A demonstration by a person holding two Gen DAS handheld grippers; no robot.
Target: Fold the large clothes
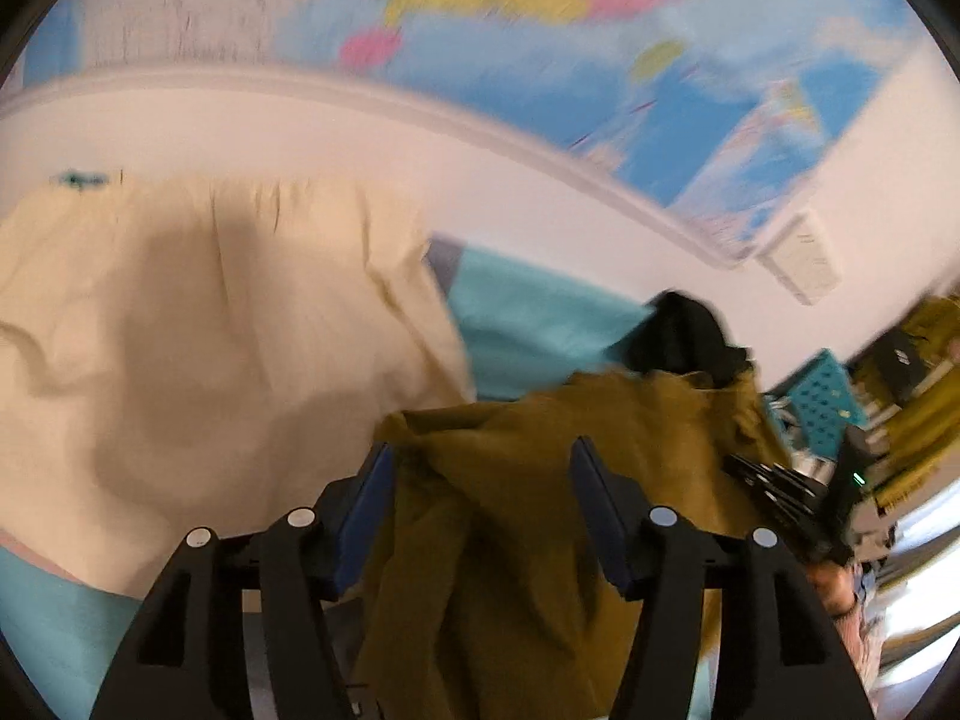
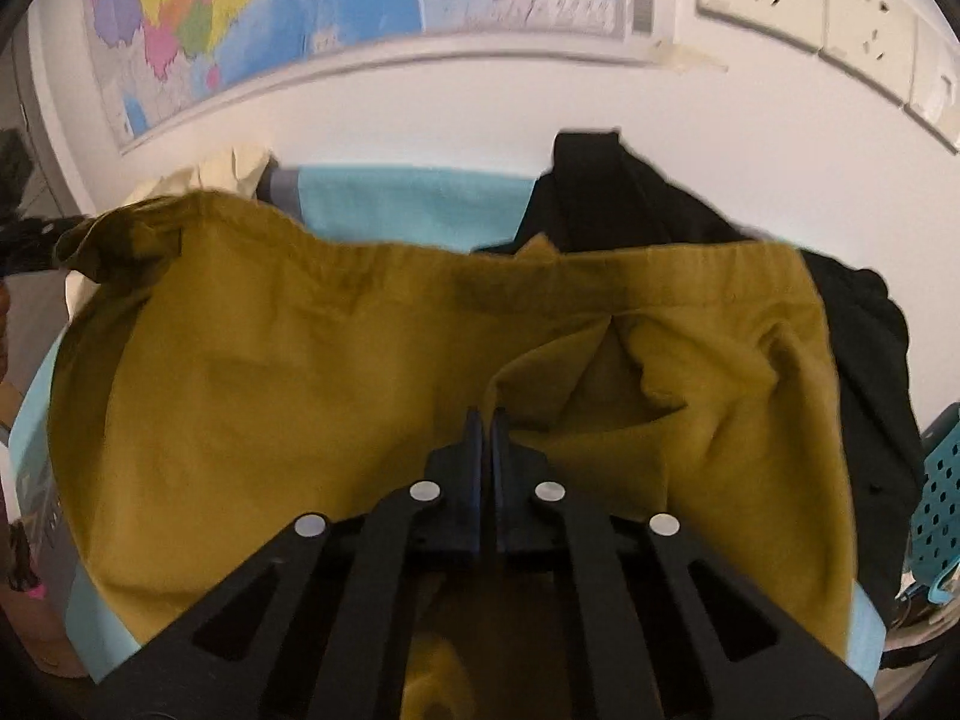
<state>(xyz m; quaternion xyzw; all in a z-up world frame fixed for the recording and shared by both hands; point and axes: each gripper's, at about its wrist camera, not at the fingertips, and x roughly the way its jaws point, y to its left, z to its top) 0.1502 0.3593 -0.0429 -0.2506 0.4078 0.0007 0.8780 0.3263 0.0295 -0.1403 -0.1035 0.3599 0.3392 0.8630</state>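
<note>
Mustard-yellow trousers point(image 2: 336, 396) spread across a worktop covered in a light blue cloth point(image 2: 414, 198), elastic waistband toward the wall, fabric rumpled into a fold near the crotch. Right tool point(image 2: 487, 420) clenched, blue pads pressed together at the edge of that fold; whether any fabric is pinched between them cannot be told. Left tool point(image 1: 483, 468) released, jaws standing wide apart above a bunched part of the same trousers point(image 1: 528, 480), pads not pressing on the cloth. Left view smeared by motion blur. Cream garment point(image 1: 198, 312) lying just left of the trousers, black garment point(image 2: 648, 198) heaped behind and to their right, touching them. Teal perforated basket point(image 2: 939, 492) at the right edge of the worktop. Coloured wall map point(image 2: 252, 18) above, white wall sockets point(image 2: 816, 6) to its right.
</note>
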